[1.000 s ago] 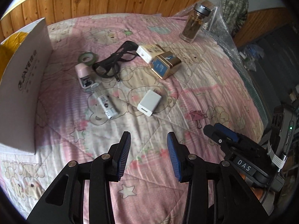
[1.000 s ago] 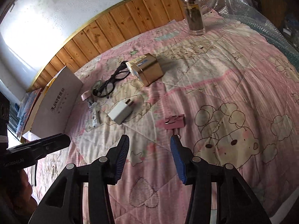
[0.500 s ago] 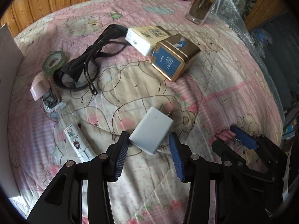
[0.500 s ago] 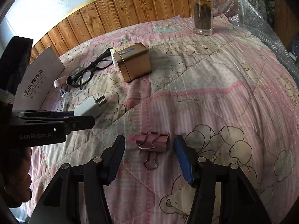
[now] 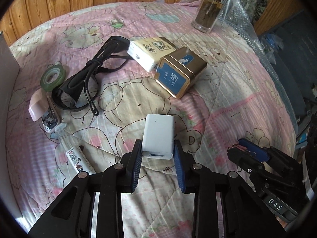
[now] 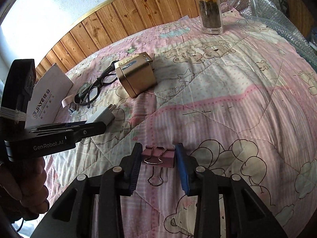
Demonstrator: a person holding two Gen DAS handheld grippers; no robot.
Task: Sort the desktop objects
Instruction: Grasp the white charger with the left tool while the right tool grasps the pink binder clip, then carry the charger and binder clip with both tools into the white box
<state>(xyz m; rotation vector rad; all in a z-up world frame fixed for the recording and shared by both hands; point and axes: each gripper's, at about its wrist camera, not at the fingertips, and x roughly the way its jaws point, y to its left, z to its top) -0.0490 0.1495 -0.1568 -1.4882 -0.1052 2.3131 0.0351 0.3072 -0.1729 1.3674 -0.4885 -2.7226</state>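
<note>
Fingers (image 5: 138, 154) closing on charger (image 5: 158, 136) (white).

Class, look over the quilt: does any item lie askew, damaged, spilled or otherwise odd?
Nothing looks spilled or broken. The gold tin lies tipped on its side against the tissue pack, and the black glasses lie folded with arms crossed. The glass bottle stands upright.

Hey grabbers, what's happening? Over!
Left hand-held gripper closing around white charger. Right hand-held gripper closing around pink binder clip. Nothing blocking.
</note>
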